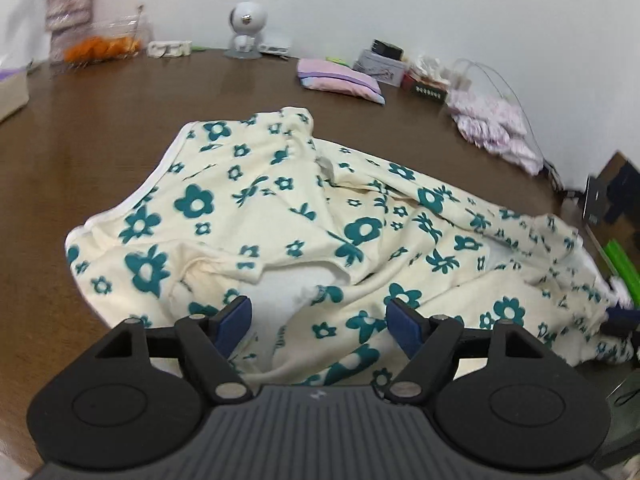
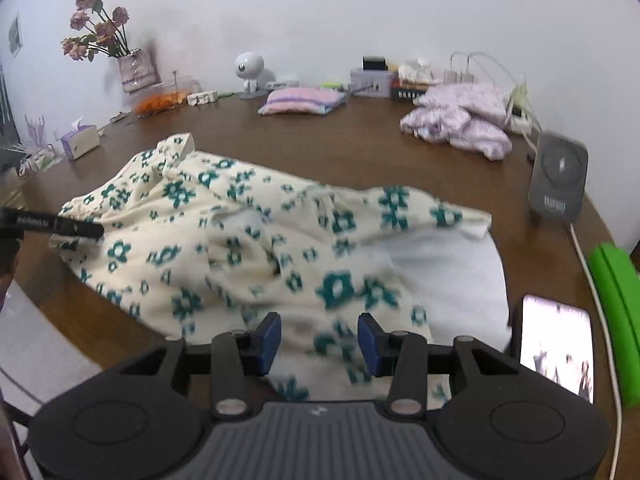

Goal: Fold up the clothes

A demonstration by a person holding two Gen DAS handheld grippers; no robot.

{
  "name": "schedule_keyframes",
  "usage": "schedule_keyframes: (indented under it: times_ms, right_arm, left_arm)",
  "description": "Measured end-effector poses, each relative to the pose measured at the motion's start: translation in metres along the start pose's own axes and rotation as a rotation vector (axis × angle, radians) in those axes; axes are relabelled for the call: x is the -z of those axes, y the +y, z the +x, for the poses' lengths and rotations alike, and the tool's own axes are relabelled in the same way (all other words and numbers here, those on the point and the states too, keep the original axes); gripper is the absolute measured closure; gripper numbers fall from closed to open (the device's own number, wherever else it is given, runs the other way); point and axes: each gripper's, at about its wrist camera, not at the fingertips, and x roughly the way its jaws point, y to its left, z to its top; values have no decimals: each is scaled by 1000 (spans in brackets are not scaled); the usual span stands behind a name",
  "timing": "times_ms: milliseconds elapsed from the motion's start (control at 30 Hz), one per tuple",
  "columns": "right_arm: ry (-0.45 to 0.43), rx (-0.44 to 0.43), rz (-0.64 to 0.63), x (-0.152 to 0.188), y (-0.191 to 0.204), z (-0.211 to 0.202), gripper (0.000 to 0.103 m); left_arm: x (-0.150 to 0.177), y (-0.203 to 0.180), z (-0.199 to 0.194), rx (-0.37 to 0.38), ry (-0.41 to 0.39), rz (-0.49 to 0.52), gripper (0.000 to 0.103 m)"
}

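Left wrist view: the floral garment [image 1: 280, 216] is left crumpled on the desk [image 1: 100, 128], unfolded; the left tool [image 1: 318, 320] and the right tool [image 2: 319, 340] are held apart, empty.

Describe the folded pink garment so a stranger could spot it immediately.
Start at the brown table and look to its far edge by the white wall. The folded pink garment lies flat there, beside the white round-headed figurine. Unlike the crumpled lilac clothes nearby, it is neatly squared.

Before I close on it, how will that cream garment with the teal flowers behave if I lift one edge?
The floral garment lies rumpled in soft folds, so it will likely hang limp and drag along the table. It looks thin, probably light. One layer may lift alone where layers overlap.
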Motion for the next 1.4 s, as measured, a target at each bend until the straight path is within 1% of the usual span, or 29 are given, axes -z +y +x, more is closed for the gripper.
schedule_keyframes:
  times_ms: [33,100,167,233,367,400,467,500,533,567,600,633,667,700,767,800,833,867,900,933,967,1000,1033,1100,1167,1200,1300,1367,1400]
  right_arm:
    - [-19,2,-7,-1,1,2,62]
    - [-63,-12,-26,-7,3,8,62]
    - [-82,-43,-43,-28,8,22,62]
    - [-89,-105,-125,-52,20,44,62]
    - [-5,-74,-340,-96,46,107,61]
    - [24,-87,-373,-104,48,116,61]
    - [85,-118,-436,-120,52,135,66]
    - [115,-133,-468,-128,54,145,88]
    - [126,-132,-438,-139,50,150,97]
    - [93,-94,-385,-153,42,155,98]
    - [58,-53,-331,-167,33,160,98]
    - [23,-13,-276,-181,25,165,95]
    - [-10,28,-246,-190,19,170,91]
    - [-43,69,-217,-200,14,174,90]
    - [-47,28,-230,-207,13,167,88]
    - [-56,-26,-234,-208,18,159,77]
    - [-43,-109,-277,-205,32,158,68]
    - [-28,-193,-321,-202,45,156,67]
    - [-14,-278,-366,-198,59,155,69]
    - [21,-352,-413,-195,75,163,70]
    - [52,-399,-445,-193,88,176,71]
    - [80,-411,-457,-194,100,193,72]
    - [97,-399,-446,-196,108,209,78]
    - [85,-313,-362,-204,104,225,80]
    - [71,-226,-277,-212,101,240,76]
    - [64,-182,-234,-216,99,247,76]
    - [49,-260,-288,-221,107,230,74]
    - [39,-316,-326,-224,113,218,66]
    - [34,-343,-345,-226,116,212,58]
  left_arm:
    - [0,0,0,-8,-2,-4,33]
    - [-1,0,-1,-23,-6,-9,48]
    - [0,-3,0,-38,-11,0,49]
    - [1,-6,0,-52,-15,9,48]
    - [2,-9,0,-65,-17,11,48]
    - [1,-8,0,-64,-15,9,48]
    - [1,-7,1,-60,-14,6,48]
    - [1,-7,1,-59,-16,6,48]
    - [1,-7,2,-58,-17,6,48]
    - [1,-6,2,-57,-17,8,46]
    - [0,-6,2,-58,-16,8,46]
    - [0,-6,2,-58,-16,7,46]
    - [0,-6,3,-58,-14,9,46]
    - [0,-7,3,-58,-12,15,45]
    - [1,-8,3,-54,-15,22,42]
    - [1,-8,3,-50,-18,25,40]
    - [2,-8,4,-46,-20,28,38]
    - [2,-9,4,-42,-20,29,36]
    - [2,-9,5,-39,-19,30,34]
    - [2,-10,5,-38,-17,33,33]
    - [2,-11,6,-38,-17,37,33]
    - [2,-11,6,-40,-17,39,33]
    - [2,-12,6,-41,-18,41,33]
    - [3,-13,6,-45,-21,45,33]
    - [5,-14,6,-49,-26,48,33]
    - [5,-14,6,-50,-29,50,32]
    - [6,-13,6,-34,-33,46,28]
    - [5,-13,6,-30,-27,47,27]
    - [5,-14,6,-31,-27,49,27]
